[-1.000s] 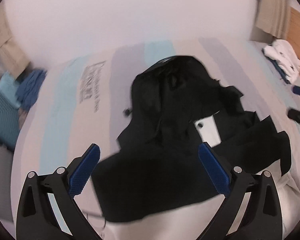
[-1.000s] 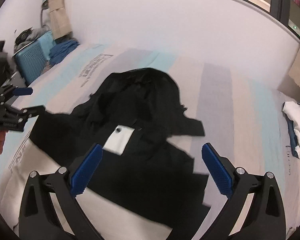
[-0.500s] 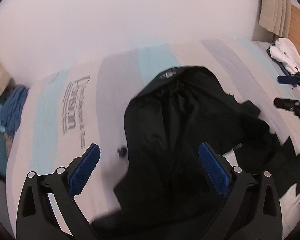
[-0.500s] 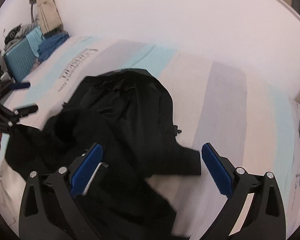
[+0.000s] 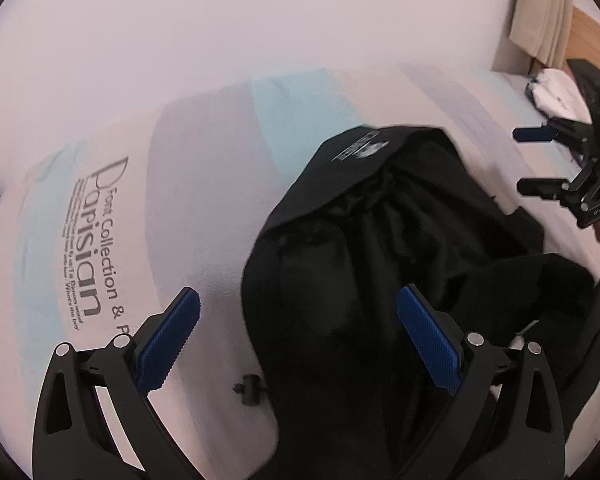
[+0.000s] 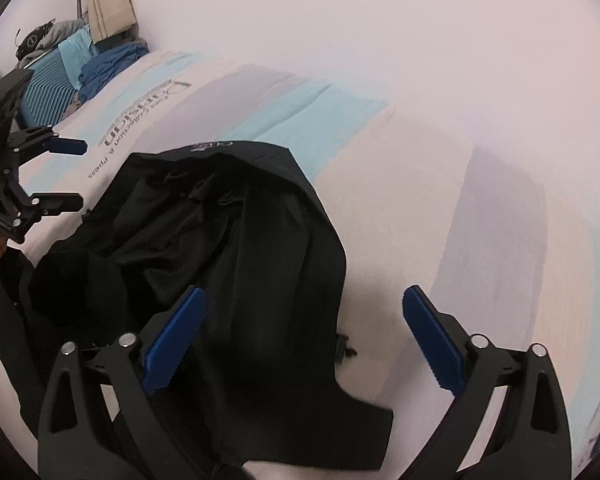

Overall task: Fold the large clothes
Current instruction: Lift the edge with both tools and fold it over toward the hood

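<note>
One black jacket (image 5: 380, 264), crumpled, lies in the middle of the bed (image 5: 204, 208). Its hood end points toward the wall (image 5: 260, 32); its left edge runs clear of the printed lettering (image 5: 96, 240) on the cover.

One bed cover, striped in pale blue, grey and cream. Bare cover lies open on both sides of the jacket: a wide strip to its left as far as the lettering, and a wider stretch to its right (image 6: 480, 220) reaching the wall.

Two grippers. Left gripper (image 5: 298, 336): fingers wide apart over the jacket's left edge, nothing between the pads. Right gripper (image 6: 302, 336): fingers also wide apart though just now closing slightly, poised over the jacket's right edge, not gripping cloth.

One small black toggle (image 5: 250, 390) on the cover just beside the jacket's left edge; one more (image 6: 344, 346) by its right edge.

One white heap of clothes (image 5: 556, 94) at the bed's far right end. One blue heap (image 6: 108, 68) and one teal suitcase (image 6: 48, 88) beyond the left end.
</note>
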{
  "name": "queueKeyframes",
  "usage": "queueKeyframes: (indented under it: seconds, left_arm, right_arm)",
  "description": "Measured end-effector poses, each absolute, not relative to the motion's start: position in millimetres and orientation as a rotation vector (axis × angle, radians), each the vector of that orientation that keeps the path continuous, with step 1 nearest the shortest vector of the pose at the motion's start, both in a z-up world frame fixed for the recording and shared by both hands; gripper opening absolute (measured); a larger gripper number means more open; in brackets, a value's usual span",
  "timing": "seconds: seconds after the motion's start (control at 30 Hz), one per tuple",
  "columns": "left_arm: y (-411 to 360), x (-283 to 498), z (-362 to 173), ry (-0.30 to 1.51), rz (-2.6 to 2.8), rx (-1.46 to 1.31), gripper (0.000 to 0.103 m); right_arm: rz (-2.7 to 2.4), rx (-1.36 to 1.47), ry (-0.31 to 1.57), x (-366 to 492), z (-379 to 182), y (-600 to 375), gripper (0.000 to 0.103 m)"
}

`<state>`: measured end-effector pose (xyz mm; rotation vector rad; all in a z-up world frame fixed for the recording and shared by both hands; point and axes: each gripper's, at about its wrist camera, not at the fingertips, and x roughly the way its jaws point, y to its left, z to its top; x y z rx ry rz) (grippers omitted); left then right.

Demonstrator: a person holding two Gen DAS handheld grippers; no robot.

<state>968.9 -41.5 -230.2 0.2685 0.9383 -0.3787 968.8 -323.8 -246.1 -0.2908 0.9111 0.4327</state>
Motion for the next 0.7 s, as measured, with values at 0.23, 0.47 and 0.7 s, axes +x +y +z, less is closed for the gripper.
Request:
queueKeyframes:
  seconds: [0.23, 0.47, 0.7]
  left_arm:
    - [-40, 995, -248, 0.987, -0.464, 0.227, 0.084]
    - [-38, 1015, -265, 1.028, -0.529, 0.224, 0.055]
    - [-33, 1023, -276, 1.046, -0.533, 0.241, 0.043]
  right_arm:
    - [0.466, -0.345, 0.941, 995, -269, -317, 0.078]
    - [0.501, -0.361, 0.962, 1013, -289, -315, 0.054]
    - [0.509, -0.348, 0.962, 1021, -298, -307, 0.045]
